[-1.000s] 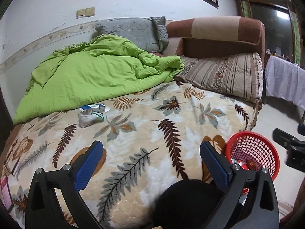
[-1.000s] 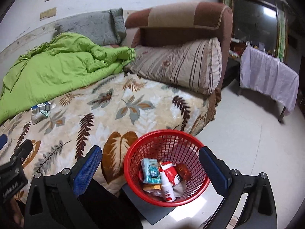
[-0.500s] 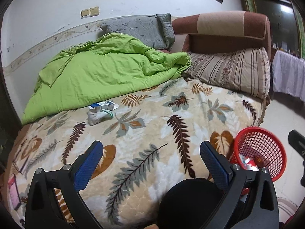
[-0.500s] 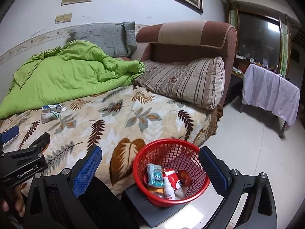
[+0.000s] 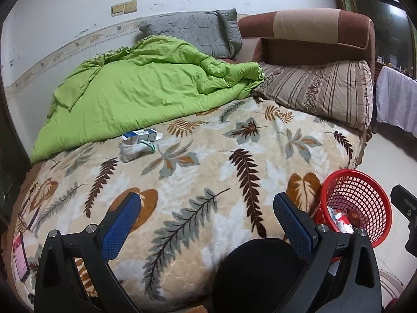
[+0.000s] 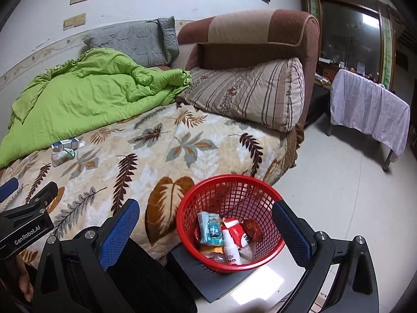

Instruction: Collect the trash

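Left wrist view: left gripper (image 5: 206, 219) gapes wide and empty over the blanket (image 5: 208, 161). Right gripper (image 6: 206, 228), equally wide and empty, frames the part-filled basket (image 6: 265, 195). Farther off lie a box (image 5: 142, 135) and probably a wrapper (image 5: 134, 150); reach there next.

A bedroom in a lived-in home: a bed (image 5: 198, 182) under a leaf-patterned blanket, a rumpled green quilt (image 5: 146, 96), a striped pillow (image 6: 250, 91) against the padded brown headboard (image 6: 260, 34), framed pictures on the wall, and what looks like a cloth-draped side table (image 6: 367, 109) on the tiled floor.
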### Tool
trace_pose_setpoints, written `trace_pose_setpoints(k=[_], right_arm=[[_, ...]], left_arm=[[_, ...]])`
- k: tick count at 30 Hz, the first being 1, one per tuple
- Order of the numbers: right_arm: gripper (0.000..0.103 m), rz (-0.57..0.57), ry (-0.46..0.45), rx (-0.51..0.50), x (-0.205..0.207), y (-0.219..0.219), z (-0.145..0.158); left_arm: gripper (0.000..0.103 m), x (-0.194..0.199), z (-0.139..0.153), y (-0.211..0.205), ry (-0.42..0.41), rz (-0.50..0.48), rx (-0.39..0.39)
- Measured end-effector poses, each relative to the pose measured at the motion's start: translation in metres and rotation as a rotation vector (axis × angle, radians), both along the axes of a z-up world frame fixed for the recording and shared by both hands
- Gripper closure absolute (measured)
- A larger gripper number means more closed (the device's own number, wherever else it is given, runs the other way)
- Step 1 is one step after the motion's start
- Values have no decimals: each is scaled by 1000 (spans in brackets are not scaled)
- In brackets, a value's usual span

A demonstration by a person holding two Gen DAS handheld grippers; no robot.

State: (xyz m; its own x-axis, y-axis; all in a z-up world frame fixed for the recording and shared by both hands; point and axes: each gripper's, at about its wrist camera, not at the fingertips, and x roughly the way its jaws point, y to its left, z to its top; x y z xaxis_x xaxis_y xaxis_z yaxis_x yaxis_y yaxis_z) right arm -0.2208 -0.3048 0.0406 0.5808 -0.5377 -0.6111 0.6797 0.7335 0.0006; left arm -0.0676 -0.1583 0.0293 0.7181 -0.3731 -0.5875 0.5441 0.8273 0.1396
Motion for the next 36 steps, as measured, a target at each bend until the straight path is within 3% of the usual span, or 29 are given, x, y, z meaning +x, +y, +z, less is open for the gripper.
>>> trace_pose_setpoints(k=[20,36], right_arm=[[0,-85,54,176,-20,-24,-21],[1,-74,83,202,-12,-30,-30]], left_arm=[[2,-23,5,-13,2,-64,11],[2,-16,-2,-17,48,-57,15]])
